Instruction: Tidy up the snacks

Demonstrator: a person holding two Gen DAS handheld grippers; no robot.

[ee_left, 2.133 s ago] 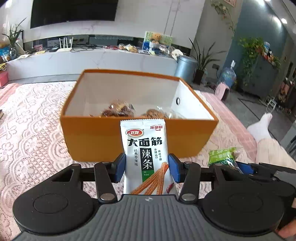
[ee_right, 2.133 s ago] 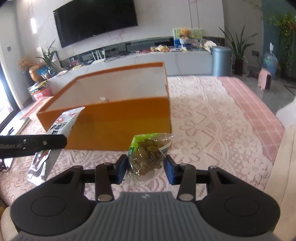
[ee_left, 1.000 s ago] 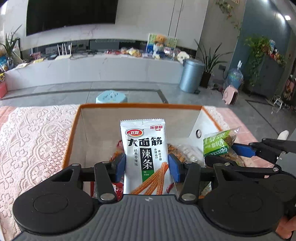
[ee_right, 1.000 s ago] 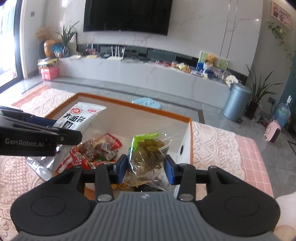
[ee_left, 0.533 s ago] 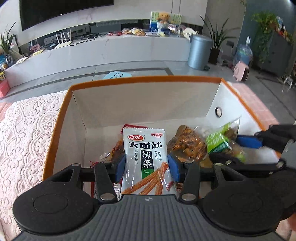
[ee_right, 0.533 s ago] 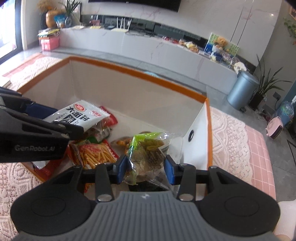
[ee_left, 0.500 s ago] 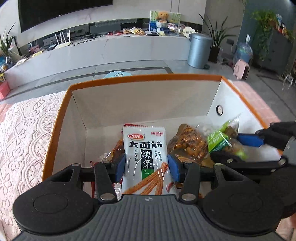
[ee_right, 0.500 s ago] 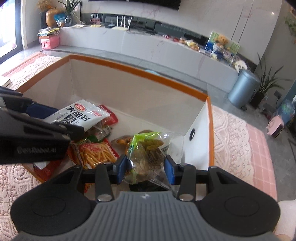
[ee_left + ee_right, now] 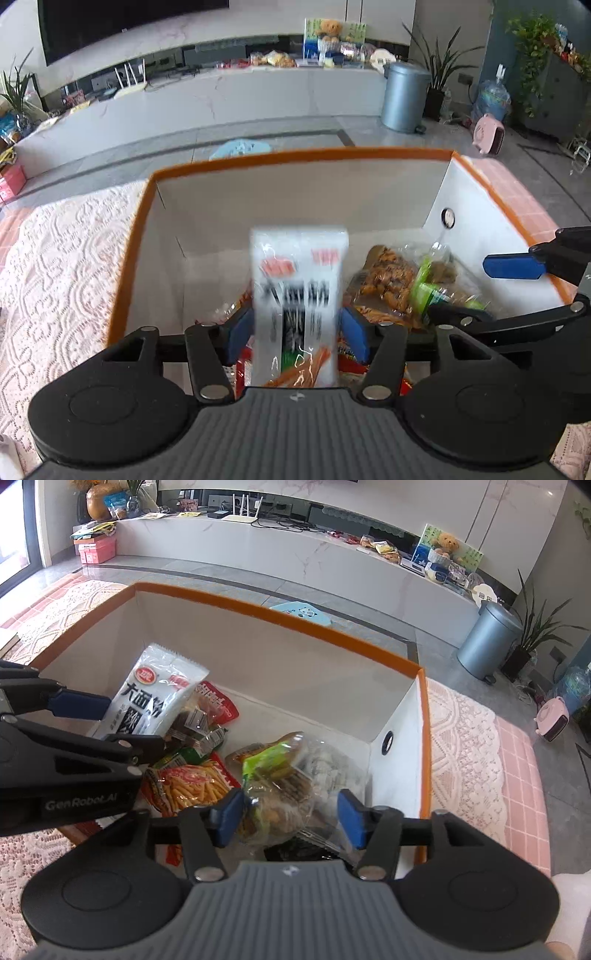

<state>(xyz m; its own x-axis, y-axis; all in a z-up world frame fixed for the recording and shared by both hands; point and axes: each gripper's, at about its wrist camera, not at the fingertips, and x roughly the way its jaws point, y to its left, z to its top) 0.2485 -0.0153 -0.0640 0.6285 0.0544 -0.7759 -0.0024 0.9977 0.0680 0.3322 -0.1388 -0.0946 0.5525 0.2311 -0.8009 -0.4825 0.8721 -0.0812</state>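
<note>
A: Spread wider than half a second ago, left gripper (image 9: pixel 297 334) and right gripper (image 9: pixel 290 819) both; pads now clear of the packets.

B: Nearest the left pads?

A: White spicy-strip packet (image 9: pixel 298 306), blurred, upright between the parted blue pads, over the heap inside the orange box (image 9: pixel 129 254). In the right view, leaning against the left gripper.

B: And the right side?

A: Green-topped clear packet (image 9: pixel 275 790), slumped between open pads, atop other snacks near the box's right wall. Red fries packet (image 9: pixel 192 786) just beside.

B: Room farther in?

A: Bare white floor toward the far wall; orange rim all round, lace tablecloth (image 9: pixel 59 266) outside.
</note>
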